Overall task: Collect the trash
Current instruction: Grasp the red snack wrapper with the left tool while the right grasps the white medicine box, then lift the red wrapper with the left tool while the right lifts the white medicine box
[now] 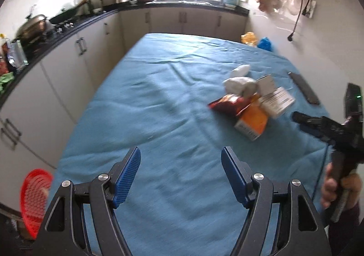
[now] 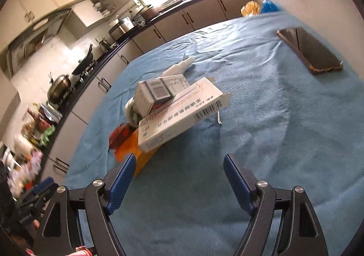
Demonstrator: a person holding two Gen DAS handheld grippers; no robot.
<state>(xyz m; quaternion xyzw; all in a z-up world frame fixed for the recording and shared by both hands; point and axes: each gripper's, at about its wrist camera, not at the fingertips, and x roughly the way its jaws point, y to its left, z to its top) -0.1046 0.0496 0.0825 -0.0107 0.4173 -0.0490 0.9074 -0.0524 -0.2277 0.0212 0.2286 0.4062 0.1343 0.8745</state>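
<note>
I see the blue tablecloth [image 1: 159, 108] filling most of both views, with the kitchen counter [image 1: 68, 26] curving along the left of the frame. My left gripper [image 1: 180, 174] sits at bottom centre, jaws spread wide, holding nothing; my right gripper [image 2: 179, 178] is just as wide and just as empty. The trash pile [image 2: 168, 110] lies centre-left in the right view: a long white carton [image 2: 179, 110] leaning over an orange box [image 2: 134, 149], a smaller box [image 2: 157, 94] on top, a red wrapper [image 2: 119, 133] beside them. A dark phone [image 2: 311, 51] lies upper right, well apart. I judge nothing collected yet; the whole pile remains.
</note>
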